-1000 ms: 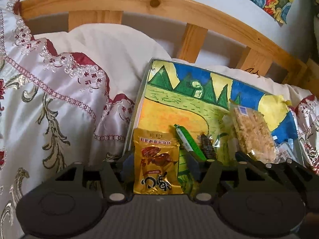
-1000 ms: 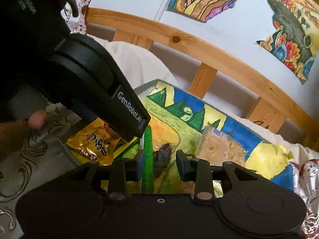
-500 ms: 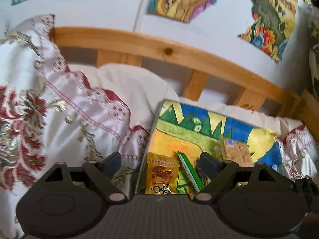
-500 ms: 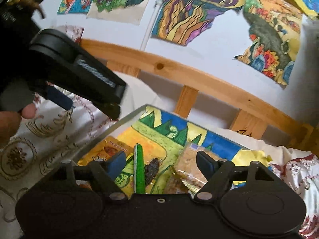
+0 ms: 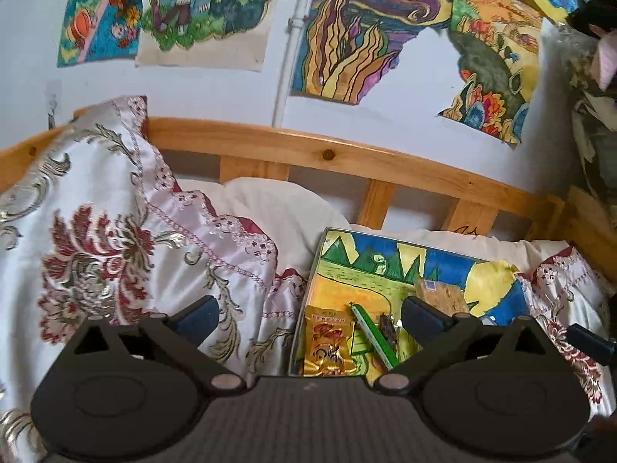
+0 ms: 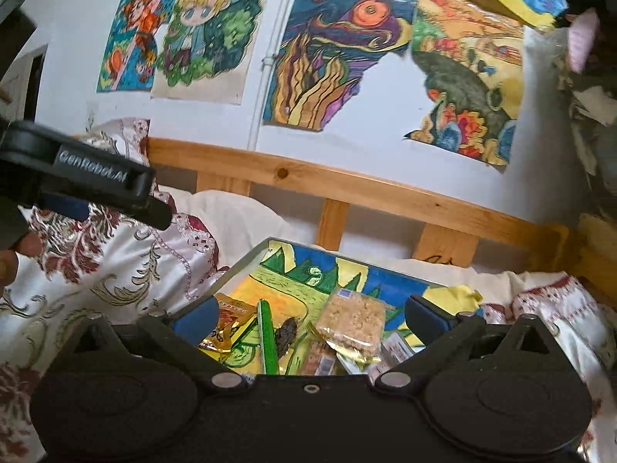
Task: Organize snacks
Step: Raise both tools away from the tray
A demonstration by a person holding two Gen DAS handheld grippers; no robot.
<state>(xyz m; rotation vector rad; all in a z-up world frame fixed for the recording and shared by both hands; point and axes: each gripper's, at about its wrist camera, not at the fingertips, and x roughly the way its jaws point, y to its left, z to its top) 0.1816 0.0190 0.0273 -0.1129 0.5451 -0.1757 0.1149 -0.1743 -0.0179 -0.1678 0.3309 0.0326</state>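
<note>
A tray (image 5: 385, 266) with a painted landscape bottom lies on the bed. In it are a gold snack packet (image 5: 327, 341), a green stick (image 5: 372, 335), a dark snack (image 5: 386, 330) and a clear pack of rice crackers (image 5: 439, 295). My left gripper (image 5: 310, 312) hovers above the tray's left edge, jaws opening wide with nothing between them. The right wrist view shows the same gold packet (image 6: 227, 324), green stick (image 6: 268, 339) and cracker pack (image 6: 354, 320). Above them my right gripper (image 6: 310, 314) is also opening and empty.
Embroidered satin pillows (image 5: 115, 254) crowd the tray's left side, and a white pillow (image 5: 277, 208) lies behind. A wooden headboard (image 5: 347, 154) runs along the wall under drawings. Small packets (image 6: 393, 347) lie at the tray's near right. A hand (image 6: 15, 254) holds the left tool's housing (image 6: 88, 173).
Both grippers have risen and drawn back from the tray while their jaws spread wide. The gold packet and green stick stay lying in the tray.
</note>
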